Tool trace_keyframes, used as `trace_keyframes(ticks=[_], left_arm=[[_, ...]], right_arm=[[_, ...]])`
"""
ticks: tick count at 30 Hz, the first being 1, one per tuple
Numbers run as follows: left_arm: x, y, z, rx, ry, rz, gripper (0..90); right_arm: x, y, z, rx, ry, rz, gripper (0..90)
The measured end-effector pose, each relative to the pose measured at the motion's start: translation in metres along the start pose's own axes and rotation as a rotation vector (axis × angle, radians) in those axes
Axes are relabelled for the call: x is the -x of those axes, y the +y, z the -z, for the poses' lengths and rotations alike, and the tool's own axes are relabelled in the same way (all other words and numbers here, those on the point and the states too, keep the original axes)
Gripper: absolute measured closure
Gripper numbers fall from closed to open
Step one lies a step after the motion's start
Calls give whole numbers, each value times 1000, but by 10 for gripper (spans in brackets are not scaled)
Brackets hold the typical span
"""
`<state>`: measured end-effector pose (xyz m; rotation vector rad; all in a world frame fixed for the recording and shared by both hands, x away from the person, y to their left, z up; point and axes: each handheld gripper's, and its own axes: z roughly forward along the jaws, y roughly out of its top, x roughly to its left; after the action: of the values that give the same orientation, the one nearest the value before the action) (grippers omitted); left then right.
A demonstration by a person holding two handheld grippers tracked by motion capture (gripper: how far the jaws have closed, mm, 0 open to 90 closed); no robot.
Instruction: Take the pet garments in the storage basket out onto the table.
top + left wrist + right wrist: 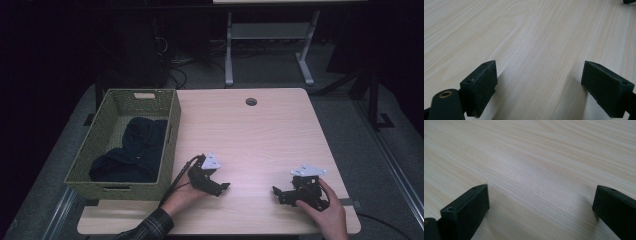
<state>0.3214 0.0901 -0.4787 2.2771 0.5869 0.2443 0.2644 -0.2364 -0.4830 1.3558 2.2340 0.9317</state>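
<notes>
My left gripper (223, 187) rests low on the light wooden table (260, 130), just right of the woven basket (167, 150). In the left gripper view its jaws stand wide apart over bare wood, and the left gripper (540, 82) holds nothing. My right gripper (278, 194) lies near the table's front right, held by a hand. In the right gripper view its black jaws are spread wide too, and only wood grain lies between the jaws of the right gripper (540, 207). A dark garment (132, 152) is heaped inside the basket.
The green woven basket stands on the table's left edge. A round cable hole (251, 102) sits near the table's far edge. Behind the table are a metal frame (270, 45) and cables on the floor. A plaid sleeve (152, 227) enters at the bottom.
</notes>
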Motion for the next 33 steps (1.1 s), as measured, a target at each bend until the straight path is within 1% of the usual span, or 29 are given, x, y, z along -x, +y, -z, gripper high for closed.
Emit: trace_keyframes(ticks=[6, 12, 13, 14, 15, 16, 19, 24, 29, 30, 31, 33], left_arm=[[0, 0, 1, 0, -8, -8, 128], [-2, 1, 2, -16, -18, -13, 131], [-4, 0, 3, -15, -26, 2, 131], [-4, 0, 3, -15, -26, 2, 132], [-5, 0, 4, -10, -30, 19, 132], [-6, 0, 4, -11, -31, 26, 134], [-9, -1, 7, -20, -22, 35, 134], [-11, -1, 12, -10, -13, 45, 136], [-14, -1, 17, -13, 6, 55, 136], [-15, -1, 18, -7, 8, 57, 136], [-16, -1, 19, -8, 10, 52, 136], [-16, -1, 20, -3, 9, 57, 136]], right_arm=[[0, 0, 0, 1, 1, -2, 5], [0, 0, 0, 1, 2, -2, 5], [0, 0, 0, 1, 2, -2, 5], [0, 0, 0, 1, 2, -2, 5], [0, 0, 0, 1, 2, -2, 5], [0, 0, 0, 1, 2, -2, 5], [0, 0, 0, 0, 2, 0, 5], [0, 0, 0, 1, 3, 3, 5], [0, 0, 1, -1, 4, 0, 5], [0, -1, 1, -1, 4, 0, 5], [0, -1, 1, -1, 4, 0, 5], [0, -1, 1, -1, 5, 1, 5]])
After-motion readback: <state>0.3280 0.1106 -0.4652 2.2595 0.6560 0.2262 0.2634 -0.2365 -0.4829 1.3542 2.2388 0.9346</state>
